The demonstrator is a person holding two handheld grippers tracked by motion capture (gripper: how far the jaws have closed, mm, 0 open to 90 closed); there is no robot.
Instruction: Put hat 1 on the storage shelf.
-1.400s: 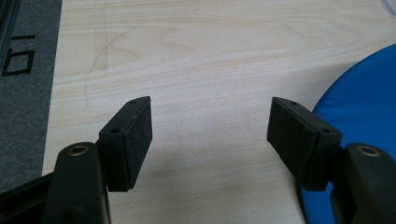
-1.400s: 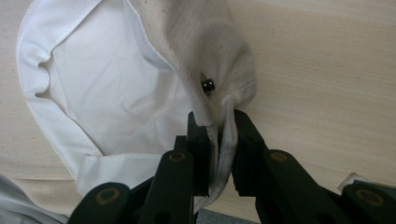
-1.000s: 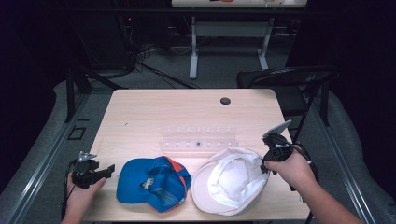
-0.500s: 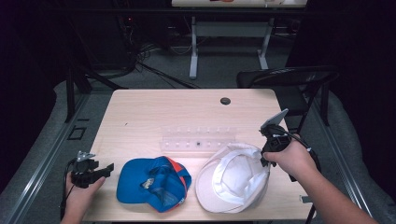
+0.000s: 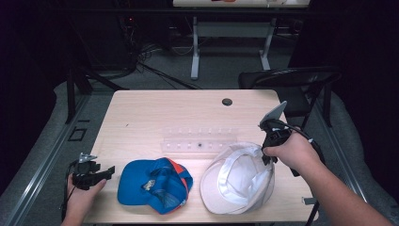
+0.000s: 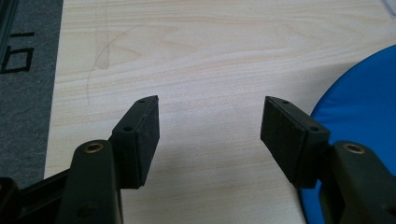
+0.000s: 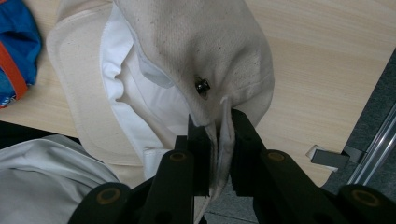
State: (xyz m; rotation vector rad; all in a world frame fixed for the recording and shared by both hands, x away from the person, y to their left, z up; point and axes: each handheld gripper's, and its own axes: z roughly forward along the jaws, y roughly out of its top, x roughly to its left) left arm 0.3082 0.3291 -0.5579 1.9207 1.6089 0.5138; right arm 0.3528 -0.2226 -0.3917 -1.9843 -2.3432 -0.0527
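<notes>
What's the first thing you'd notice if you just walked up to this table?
Two caps lie on the near edge of the pale wooden table: a bright blue fabric cap with orange trim at centre and a white fabric cap to its right. The right hand-held gripper pinches the white cap's edge, while the left hand-held gripper sits open beside the blue one.

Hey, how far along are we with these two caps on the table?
Done: the right gripper has clamped the white cap by its fabric edge, lifting that side. In hand: only that cap. Left: the blue cap lies untouched on the table, the open left gripper beside it.
</notes>
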